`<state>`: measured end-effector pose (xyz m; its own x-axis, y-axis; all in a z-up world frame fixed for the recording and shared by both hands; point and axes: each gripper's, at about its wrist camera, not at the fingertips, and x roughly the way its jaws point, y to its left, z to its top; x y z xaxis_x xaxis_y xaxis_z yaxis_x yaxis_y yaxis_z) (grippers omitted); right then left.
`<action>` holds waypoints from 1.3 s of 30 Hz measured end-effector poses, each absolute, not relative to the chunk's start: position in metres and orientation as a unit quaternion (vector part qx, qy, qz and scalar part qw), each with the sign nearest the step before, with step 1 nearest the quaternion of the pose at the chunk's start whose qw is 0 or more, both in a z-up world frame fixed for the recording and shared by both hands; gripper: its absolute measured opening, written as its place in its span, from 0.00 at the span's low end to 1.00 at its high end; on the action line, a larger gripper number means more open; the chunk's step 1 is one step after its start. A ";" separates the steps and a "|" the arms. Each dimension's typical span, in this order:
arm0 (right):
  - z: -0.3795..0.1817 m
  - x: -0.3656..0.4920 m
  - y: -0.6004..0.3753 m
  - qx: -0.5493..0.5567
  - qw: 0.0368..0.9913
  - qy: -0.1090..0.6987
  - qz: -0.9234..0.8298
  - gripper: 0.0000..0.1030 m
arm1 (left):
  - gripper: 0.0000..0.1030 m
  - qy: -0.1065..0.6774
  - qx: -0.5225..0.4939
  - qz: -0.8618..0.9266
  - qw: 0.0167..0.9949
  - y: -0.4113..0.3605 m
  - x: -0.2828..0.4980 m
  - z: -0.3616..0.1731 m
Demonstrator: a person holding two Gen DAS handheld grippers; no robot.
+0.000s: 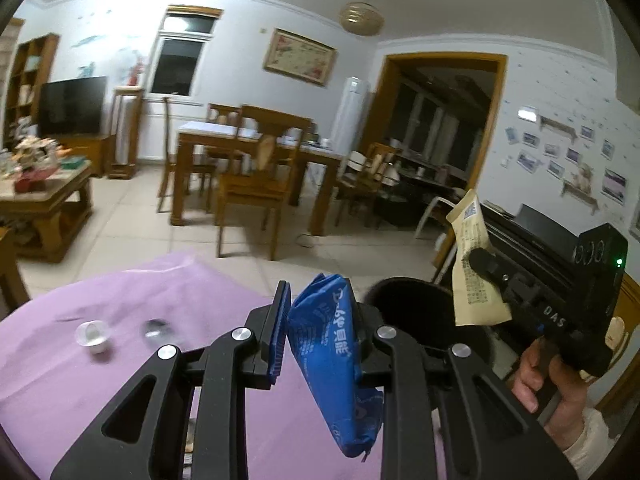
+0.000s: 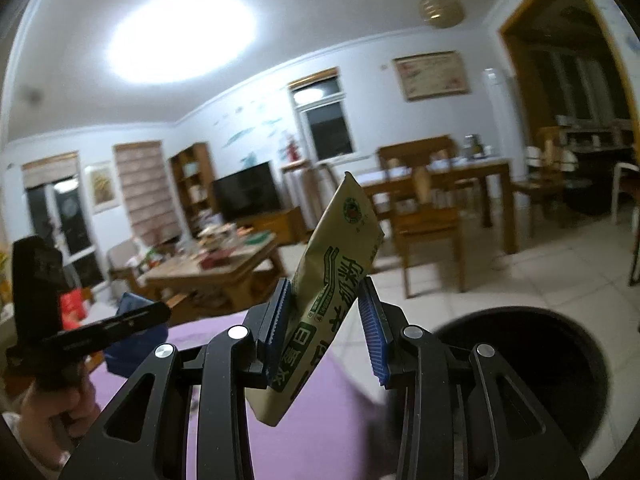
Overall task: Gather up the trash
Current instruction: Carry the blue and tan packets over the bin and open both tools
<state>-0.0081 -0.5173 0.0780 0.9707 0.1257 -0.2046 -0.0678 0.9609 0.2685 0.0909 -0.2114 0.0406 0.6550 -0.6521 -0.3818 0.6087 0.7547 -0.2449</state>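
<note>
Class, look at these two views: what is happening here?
A person with two handheld grippers is clearing trash from a purple-covered table. The left gripper holds a blue wrapper; the right gripper holds a tan packet. A black bin sits beside the table. A small white cup remains on the cloth.

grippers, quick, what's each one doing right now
Left gripper: shut on the blue wrapper.
Right gripper: shut on the tan packet, beside the black bin.
</note>
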 end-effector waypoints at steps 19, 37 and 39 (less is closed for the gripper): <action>0.001 -0.058 -0.713 0.206 0.970 0.121 -0.040 0.34 | 0.24 0.248 0.040 -0.413 0.875 -0.389 0.056 0.004; -0.035 -0.038 -0.694 0.224 0.962 0.153 -0.042 0.34 | 0.24 0.256 0.054 -0.413 0.873 -0.416 0.056 -0.011; -0.031 -0.033 -0.687 0.224 0.961 0.155 -0.041 0.34 | 0.24 0.258 0.052 -0.413 0.872 -0.415 0.058 -0.012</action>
